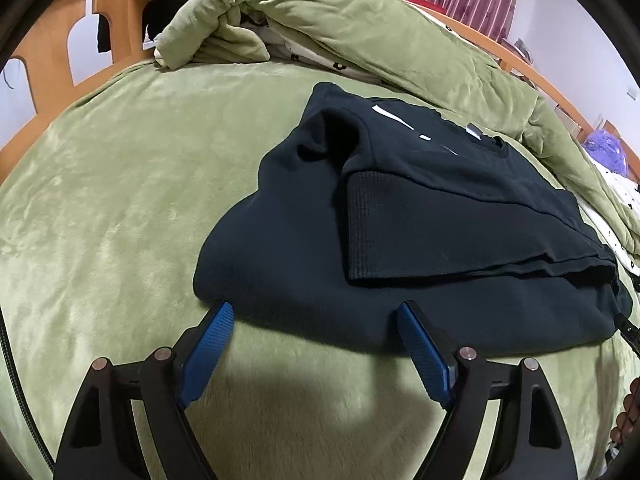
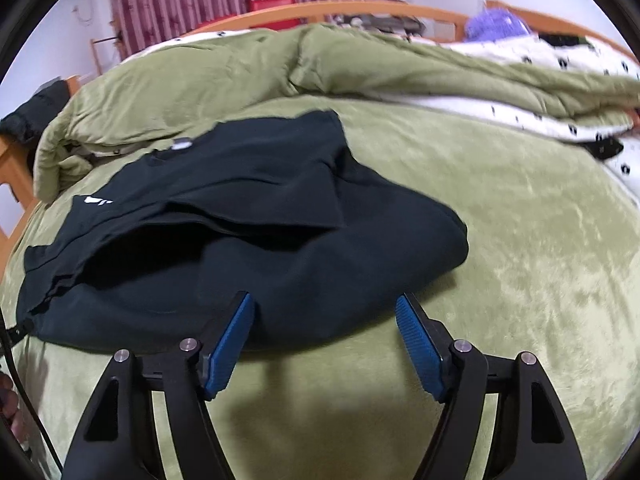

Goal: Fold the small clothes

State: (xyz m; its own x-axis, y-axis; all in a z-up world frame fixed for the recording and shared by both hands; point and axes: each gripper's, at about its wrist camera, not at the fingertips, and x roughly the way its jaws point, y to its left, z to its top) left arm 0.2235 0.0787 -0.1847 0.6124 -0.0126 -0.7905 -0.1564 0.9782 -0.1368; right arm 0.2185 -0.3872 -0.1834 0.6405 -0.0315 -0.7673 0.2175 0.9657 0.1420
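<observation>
A dark navy sweatshirt point(image 1: 420, 216) lies folded on the green bed cover, a ribbed cuff and sleeve laid across its top and white marks near the collar. It also shows in the right wrist view point(image 2: 248, 232). My left gripper point(image 1: 314, 312) is open and empty, its blue pads at the garment's near edge. My right gripper point(image 2: 324, 304) is open and empty, its fingertips at the near edge of the same garment, toward its right part.
A rumpled green quilt point(image 1: 320, 28) with a white dotted lining is piled behind the sweatshirt. A wooden bed frame point(image 1: 56, 48) runs along the left and back. The green bed cover point(image 2: 520, 208) stretches to the right of the garment.
</observation>
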